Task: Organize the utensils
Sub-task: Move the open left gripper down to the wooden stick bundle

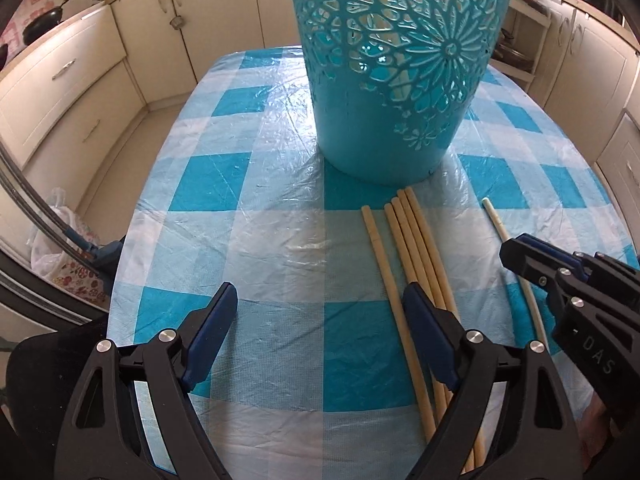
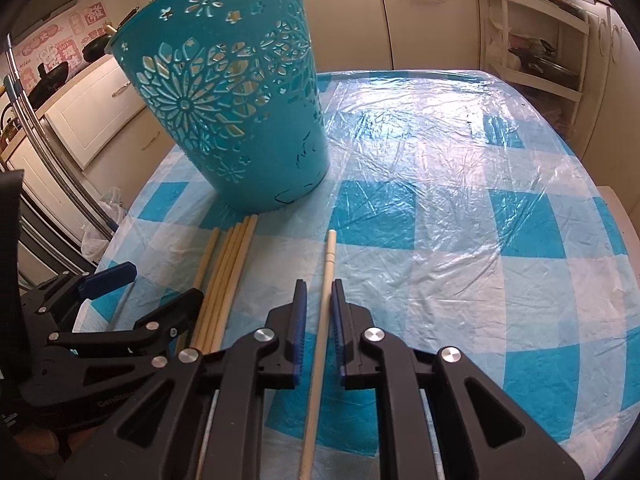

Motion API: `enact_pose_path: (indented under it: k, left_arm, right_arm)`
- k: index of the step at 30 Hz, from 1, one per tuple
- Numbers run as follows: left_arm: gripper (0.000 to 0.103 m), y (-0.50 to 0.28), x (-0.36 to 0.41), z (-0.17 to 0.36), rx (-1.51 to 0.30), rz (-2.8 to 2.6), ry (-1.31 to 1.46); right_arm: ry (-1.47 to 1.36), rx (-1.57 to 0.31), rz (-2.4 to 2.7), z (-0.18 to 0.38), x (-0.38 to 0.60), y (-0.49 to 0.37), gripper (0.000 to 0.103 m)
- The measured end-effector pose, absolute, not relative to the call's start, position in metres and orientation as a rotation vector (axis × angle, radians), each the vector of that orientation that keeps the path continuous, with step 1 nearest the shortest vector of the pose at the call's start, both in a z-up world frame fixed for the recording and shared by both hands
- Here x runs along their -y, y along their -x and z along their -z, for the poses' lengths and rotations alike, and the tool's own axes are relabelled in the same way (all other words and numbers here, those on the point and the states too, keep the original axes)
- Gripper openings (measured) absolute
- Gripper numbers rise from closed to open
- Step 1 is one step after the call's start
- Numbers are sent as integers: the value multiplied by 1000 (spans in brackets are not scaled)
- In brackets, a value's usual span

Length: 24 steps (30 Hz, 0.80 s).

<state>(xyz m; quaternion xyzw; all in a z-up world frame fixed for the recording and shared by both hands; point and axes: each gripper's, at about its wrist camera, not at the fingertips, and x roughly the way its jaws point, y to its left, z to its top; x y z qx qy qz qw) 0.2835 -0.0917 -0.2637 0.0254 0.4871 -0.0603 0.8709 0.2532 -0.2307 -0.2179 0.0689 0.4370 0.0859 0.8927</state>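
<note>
A teal cut-out plastic basket (image 1: 396, 68) stands upright on the checked table; it also shows in the right wrist view (image 2: 236, 108). Several wooden chopsticks (image 1: 416, 256) lie bunched in front of it, also seen in the right wrist view (image 2: 224, 280). One pale chopstick (image 2: 325, 300) lies apart to their right, also visible in the left wrist view (image 1: 516, 268). My right gripper (image 2: 319, 288) straddles this chopstick, with a narrow gap between each jaw and the stick. My left gripper (image 1: 320, 300) is wide open and empty, its right finger over the bunch.
The table (image 2: 480, 240) has a blue and white checked cloth under clear plastic. Cream kitchen cabinets (image 1: 80, 92) surround it. A white shelf rack (image 2: 536, 40) stands at the back right. A bag (image 1: 60, 248) sits on the floor at the left.
</note>
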Motion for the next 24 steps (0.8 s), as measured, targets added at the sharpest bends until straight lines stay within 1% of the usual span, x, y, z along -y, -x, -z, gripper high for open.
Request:
enact_pose_path:
  k: [3, 4, 5, 6, 8, 9, 11, 13, 14, 24]
  left_arm:
    - [80, -286, 94, 263, -1021, 124, -60]
    - [75, -288, 94, 263, -1019, 133, -62]
    - [67, -287, 97, 261, -1018, 144, -61]
    - [62, -290, 99, 260, -1017, 168, -56]
    - [42, -291, 101, 259, -1013, 198, -64]
    - [37, -293, 104, 258, -1010, 219, -73]
    - [14, -294, 106, 258, -1008, 253, -81]
    - [9, -295, 106, 258, -1015, 284, -82]
    - [8, -295, 106, 258, -1016, 297, -92]
    - [9, -297, 112, 256, -1006, 326, -169]
  right_arm:
    - [-139, -902, -179, 218, 231, -254, 14]
    - [-136, -901, -179, 218, 230, -254, 13]
    - [-131, -899, -178, 218, 230, -254, 13]
    - [-127, -897, -178, 218, 230, -255, 13]
    - [-120, -891, -177, 218, 230, -255, 13]
    - [-115, -889, -176, 218, 229, -255, 13]
    - [-111, -888, -175, 218, 228, -256, 14]
    - [-113, -889, -174, 219, 227, -255, 13]
    - [-115, -890, -174, 219, 227, -256, 13]
    - [-140, -890, -179, 220, 233, -262, 13]
